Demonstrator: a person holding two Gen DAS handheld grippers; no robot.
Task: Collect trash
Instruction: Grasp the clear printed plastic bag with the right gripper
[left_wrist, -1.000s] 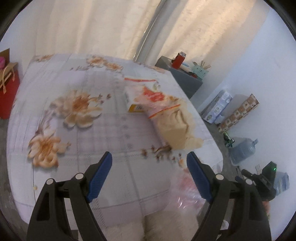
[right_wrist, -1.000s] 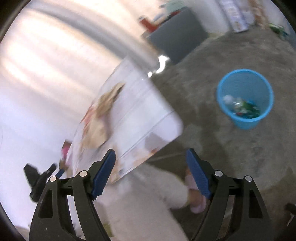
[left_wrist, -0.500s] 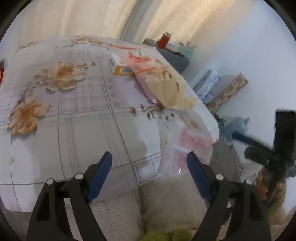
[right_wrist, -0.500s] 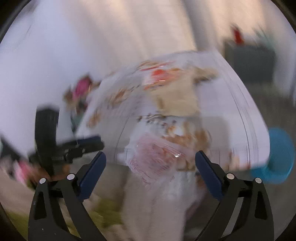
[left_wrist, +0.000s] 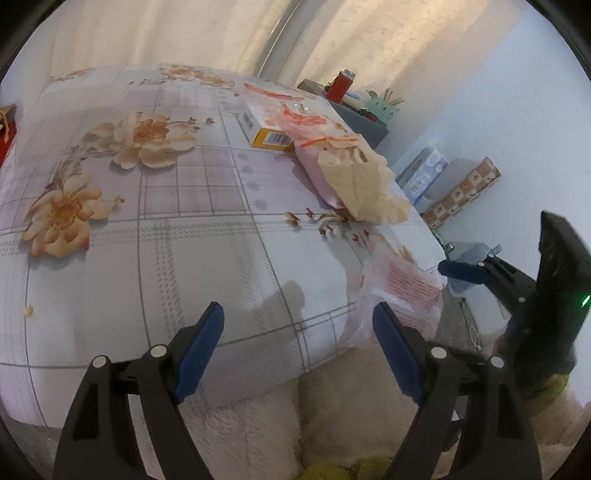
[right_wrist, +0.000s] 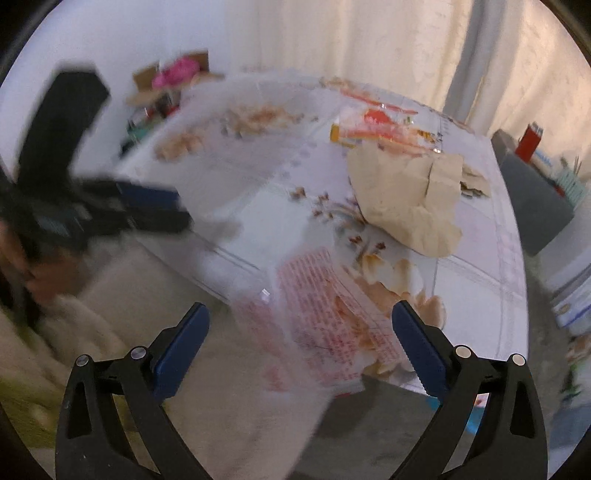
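A clear plastic bag with red print hangs over the table's near corner. Farther back lie crumpled brown paper, a clear red-printed wrapper and a yellow-and-white box. My left gripper hovers open over the table's near edge, left of the bag, with nothing between its fingers. My right gripper stands wide open just above the bag, which shows between its jaws with the pads clear of it. One right fingertip shows beside the bag.
The table wears a floral cloth. A grey cabinet with a red can stands behind it. Boxes and a water jug sit by the right wall. A person's fluffy white clothing is against the near edge.
The right gripper swung from the floor and the blue bin round to the table's near corner, rolling upright, and its jaws widened. The left gripper sank a little toward the table edge.
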